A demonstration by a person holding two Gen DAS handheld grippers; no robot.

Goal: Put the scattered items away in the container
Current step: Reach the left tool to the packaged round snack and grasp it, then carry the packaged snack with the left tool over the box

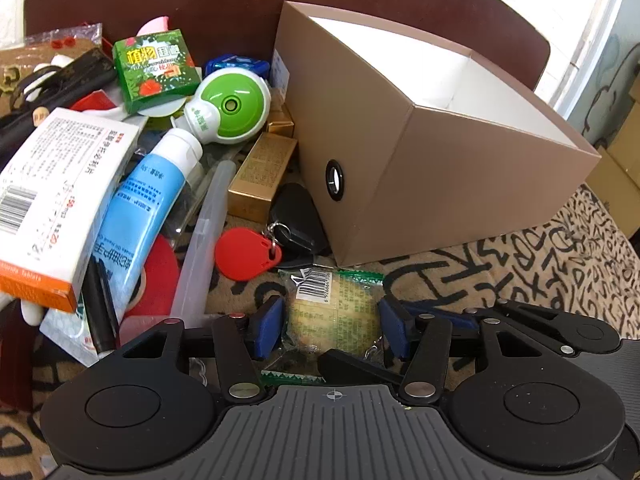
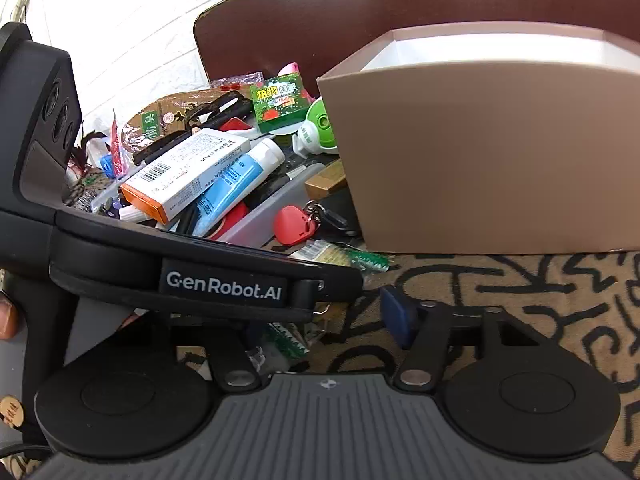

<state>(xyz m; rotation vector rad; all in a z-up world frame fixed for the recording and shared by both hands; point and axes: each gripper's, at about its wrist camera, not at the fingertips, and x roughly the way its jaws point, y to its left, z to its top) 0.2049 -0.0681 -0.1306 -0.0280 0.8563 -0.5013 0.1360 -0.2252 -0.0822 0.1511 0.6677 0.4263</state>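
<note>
A tan cardboard box [image 1: 440, 168] with a white empty inside stands on the patterned cloth; it also shows in the right wrist view [image 2: 500, 152]. My left gripper [image 1: 334, 326] is open, its blue pads on either side of a wrapped biscuit packet [image 1: 334, 316] lying in front of the box; I cannot tell if the pads touch it. The left gripper's body [image 2: 224, 280] crosses the right wrist view over that packet [image 2: 340, 254]. My right gripper [image 2: 332, 328] is open and empty above the cloth; only its right blue pad [image 2: 394, 314] shows.
A pile of clutter lies left of the box: a red key tag [image 1: 244, 254] with a black fob, a blue tube [image 1: 140, 216], a white medicine carton [image 1: 52, 200], a green round device [image 1: 232, 106], a green carton [image 1: 154, 66], a gold carton [image 1: 262, 176]. A dark chair back [image 1: 240, 4] stands behind.
</note>
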